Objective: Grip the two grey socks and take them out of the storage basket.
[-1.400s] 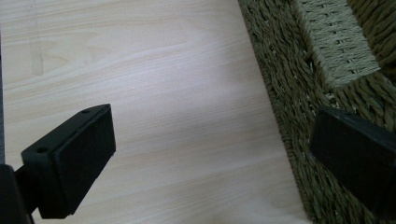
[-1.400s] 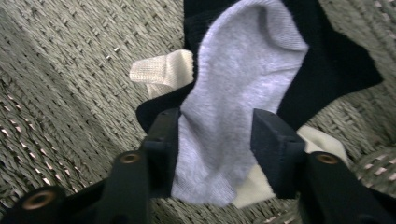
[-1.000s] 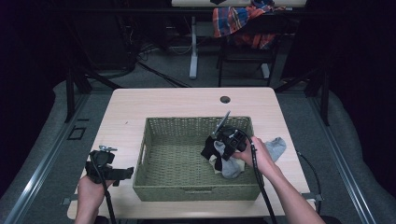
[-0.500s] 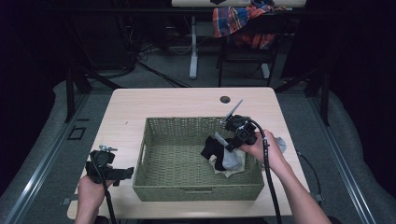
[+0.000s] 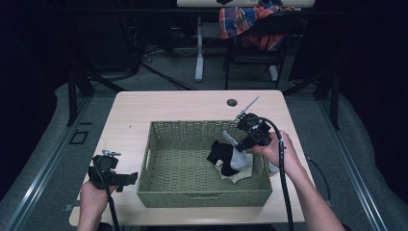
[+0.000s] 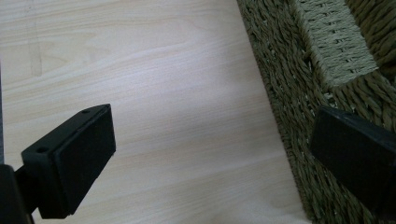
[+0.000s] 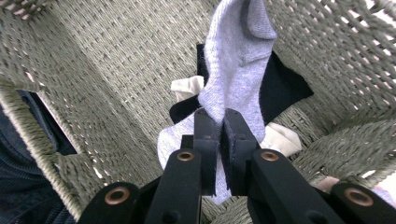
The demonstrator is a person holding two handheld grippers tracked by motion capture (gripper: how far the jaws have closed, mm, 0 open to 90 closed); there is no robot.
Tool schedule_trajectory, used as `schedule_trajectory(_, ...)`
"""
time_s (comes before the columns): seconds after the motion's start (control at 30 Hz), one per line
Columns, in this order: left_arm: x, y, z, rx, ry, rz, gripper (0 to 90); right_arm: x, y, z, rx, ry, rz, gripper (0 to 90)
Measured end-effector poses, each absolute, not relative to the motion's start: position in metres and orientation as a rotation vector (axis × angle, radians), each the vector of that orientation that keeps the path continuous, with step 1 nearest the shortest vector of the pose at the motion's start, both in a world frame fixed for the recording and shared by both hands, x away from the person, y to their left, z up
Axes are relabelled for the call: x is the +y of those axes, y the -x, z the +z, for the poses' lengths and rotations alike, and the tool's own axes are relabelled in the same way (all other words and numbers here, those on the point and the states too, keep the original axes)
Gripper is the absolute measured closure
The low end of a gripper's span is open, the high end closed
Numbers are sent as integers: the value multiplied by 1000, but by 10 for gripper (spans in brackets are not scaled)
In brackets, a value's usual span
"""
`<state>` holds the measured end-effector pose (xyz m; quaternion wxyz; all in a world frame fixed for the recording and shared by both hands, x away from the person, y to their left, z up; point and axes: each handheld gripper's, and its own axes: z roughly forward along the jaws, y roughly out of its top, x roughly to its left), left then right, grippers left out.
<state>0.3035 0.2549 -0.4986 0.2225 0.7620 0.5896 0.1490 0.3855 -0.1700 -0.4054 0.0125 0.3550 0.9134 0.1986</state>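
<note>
Grey sock now lifted over the basket's right side
The right gripper point(image 7: 219, 140), up from a second ago, pinches a grey sock point(image 7: 233, 70) above the basket point(image 5: 202, 197); the left gripper point(image 6: 210, 154) idles open on the tabletop point(image 6: 140, 70).

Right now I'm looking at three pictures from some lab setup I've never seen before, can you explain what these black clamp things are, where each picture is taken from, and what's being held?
A person sits at a wooden table and works with a tool in each hand, each one a hand-held gripper with two black jaws.

The wide picture comes from a fixed camera above, looking down on the table. The other two come from small cameras riding on each tool, looking along its jaws.

On the table stands a woven basket with a small pile of socks in it: a black sock, a grey sock and a cream one.

The right hand-held gripper is shut on the grey sock, over the basket. The left hand-held gripper is open and holds nothing, beside the basket's left wall.
</note>
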Motion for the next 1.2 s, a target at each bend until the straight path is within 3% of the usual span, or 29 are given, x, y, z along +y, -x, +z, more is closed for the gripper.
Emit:
schedule_trajectory(0.67,255,-303,-499,1627,-2107,411,7,-194,-376,-369,2762,-1104,750,856)
schedule_trajectory(1.2,255,-303,-498,1627,-2106,409,7,-238,-373,-351,2662,-1187,793,856)
